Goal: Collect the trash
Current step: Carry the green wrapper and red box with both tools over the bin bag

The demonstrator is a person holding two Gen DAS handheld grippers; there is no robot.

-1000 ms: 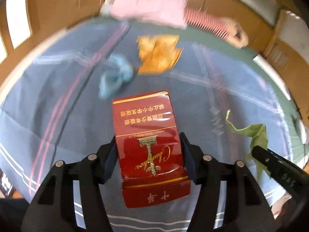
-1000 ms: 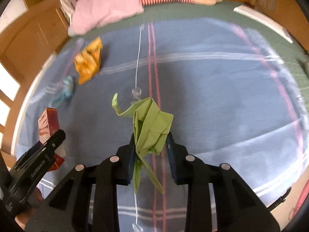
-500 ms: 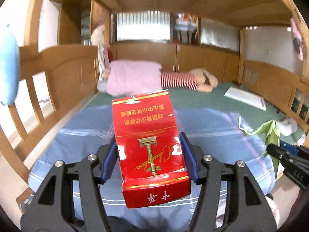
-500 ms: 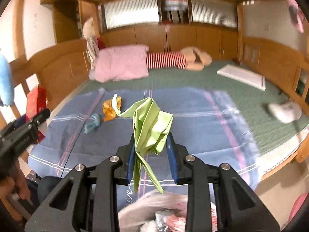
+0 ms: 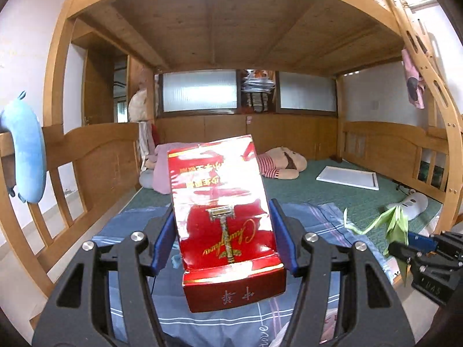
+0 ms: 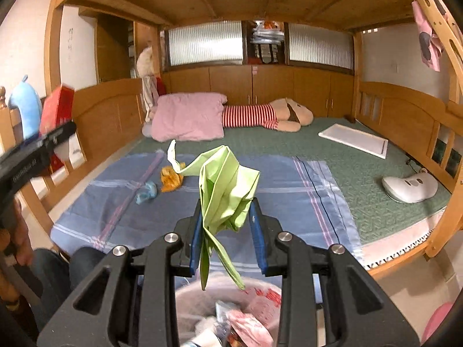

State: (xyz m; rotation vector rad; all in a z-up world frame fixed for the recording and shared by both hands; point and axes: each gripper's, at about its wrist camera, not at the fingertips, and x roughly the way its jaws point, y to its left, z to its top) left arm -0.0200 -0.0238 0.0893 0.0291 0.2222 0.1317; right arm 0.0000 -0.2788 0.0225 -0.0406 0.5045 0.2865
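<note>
My left gripper (image 5: 222, 240) is shut on a red cigarette carton (image 5: 222, 217), held up level in front of the bed. My right gripper (image 6: 227, 228) is shut on a crumpled green paper (image 6: 224, 182), held above a trash bin (image 6: 225, 315) lined with a clear bag and holding wrappers. The green paper also shows in the left wrist view (image 5: 396, 225), and the red carton in the right wrist view (image 6: 56, 108). An orange wrapper (image 6: 170, 177) and a blue wrapper (image 6: 146, 192) lie on the blue sheet (image 6: 283, 202).
A pink pillow (image 6: 188, 118), a striped plush toy (image 6: 269, 115), a white board (image 6: 354, 140) and a white cushion (image 6: 411, 186) lie on the green mattress. Wooden bed rails (image 6: 405, 121) stand on both sides. A blue plush (image 5: 27, 150) hangs on the left rail.
Both grippers have lifted off the bed and pulled back with their loads. The views went from looking down at the sheet to level. The trash bin has come under the right gripper.
</note>
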